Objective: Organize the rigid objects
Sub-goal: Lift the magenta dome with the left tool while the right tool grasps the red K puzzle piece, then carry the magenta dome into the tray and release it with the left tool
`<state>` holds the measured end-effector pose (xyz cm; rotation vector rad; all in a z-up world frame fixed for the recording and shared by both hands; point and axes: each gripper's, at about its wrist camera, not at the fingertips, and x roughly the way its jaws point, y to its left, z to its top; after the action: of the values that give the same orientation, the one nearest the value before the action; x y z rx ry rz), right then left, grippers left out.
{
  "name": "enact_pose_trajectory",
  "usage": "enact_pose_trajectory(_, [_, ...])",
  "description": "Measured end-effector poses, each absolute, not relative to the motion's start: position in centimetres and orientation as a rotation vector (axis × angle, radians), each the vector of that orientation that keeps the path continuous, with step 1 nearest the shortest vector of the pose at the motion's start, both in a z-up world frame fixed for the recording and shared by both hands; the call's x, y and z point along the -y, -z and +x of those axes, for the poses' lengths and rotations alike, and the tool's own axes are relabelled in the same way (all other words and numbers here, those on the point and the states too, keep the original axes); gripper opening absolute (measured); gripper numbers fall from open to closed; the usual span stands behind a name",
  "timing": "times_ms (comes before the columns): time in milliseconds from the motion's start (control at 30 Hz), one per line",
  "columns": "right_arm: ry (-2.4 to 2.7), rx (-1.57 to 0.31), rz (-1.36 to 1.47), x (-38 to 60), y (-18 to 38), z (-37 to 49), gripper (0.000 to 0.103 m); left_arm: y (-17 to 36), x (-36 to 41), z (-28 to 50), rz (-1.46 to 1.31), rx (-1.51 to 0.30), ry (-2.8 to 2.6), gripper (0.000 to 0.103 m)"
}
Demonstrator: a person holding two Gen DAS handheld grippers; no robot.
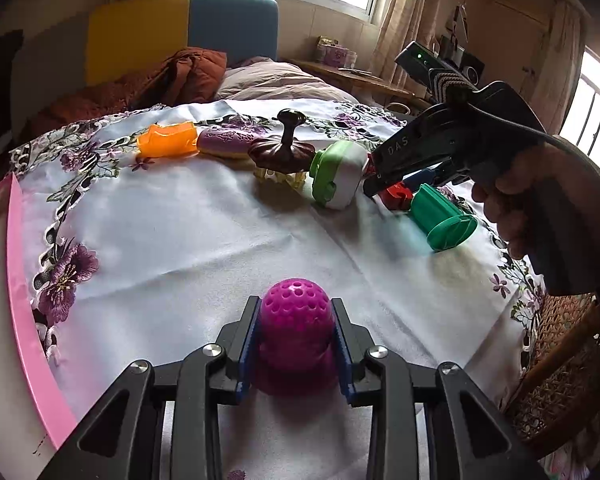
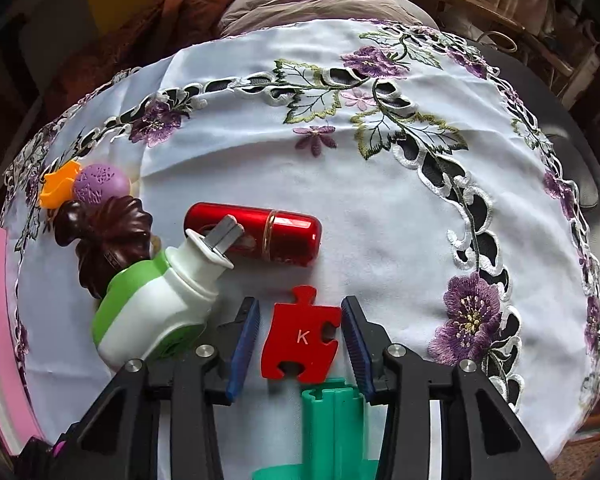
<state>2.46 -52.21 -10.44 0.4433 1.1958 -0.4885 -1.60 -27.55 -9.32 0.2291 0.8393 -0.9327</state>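
Red puzzle piece (image 2: 300, 338) marked K lies flat on the white embroidered cloth (image 2: 380, 208) of the table, between the blue pads of the right gripper (image 2: 300, 336); jaws narrow, a small gap shows on each side, pads not pressing yet. No earlier view to compare. Just below it, a green spool (image 2: 332, 424) lies on its side, near end under the gripper. Left of the piece, a green-and-white plug-in bottle (image 2: 156, 304) lies tilted, its prongs near a red capsule case (image 2: 256, 234) lying above the piece. Further left: brown knobbed lid (image 2: 108, 236), purple ball-like thing (image 2: 100, 186), orange piece (image 2: 58, 184), all in a row, close together. Pink board edge (image 2: 2, 320) at far left. In the left wrist view, the left gripper (image 1: 296, 340) has its jaws clamped on a magenta holed ball (image 1: 296, 320), held near the cloth at the table's near side, well apart from the row. A hand (image 1: 540, 200) holds the right gripper at the right, pointing down by the spool.
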Motion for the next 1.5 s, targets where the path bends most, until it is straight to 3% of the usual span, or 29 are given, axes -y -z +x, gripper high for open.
enact_pose_trajectory(567, [0.492,-1.2,0.374,52.0,10.8,2.8,0.04,8.8,27.2,-1.4,0.216,-0.869,0.911,0.032])
enact_pose_trajectory(733, [0.499,-1.195,0.349,51.6,10.5,2.8,0.034,7.3,26.5,-1.8,0.197,-0.845,0.916,0.032])
enact_pose_trajectory(1500, [0.491,-1.199,0.256,50.7,10.5,2.9,0.032,2.5,18.9,1.8,-0.025,-0.844,0.757,0.032])
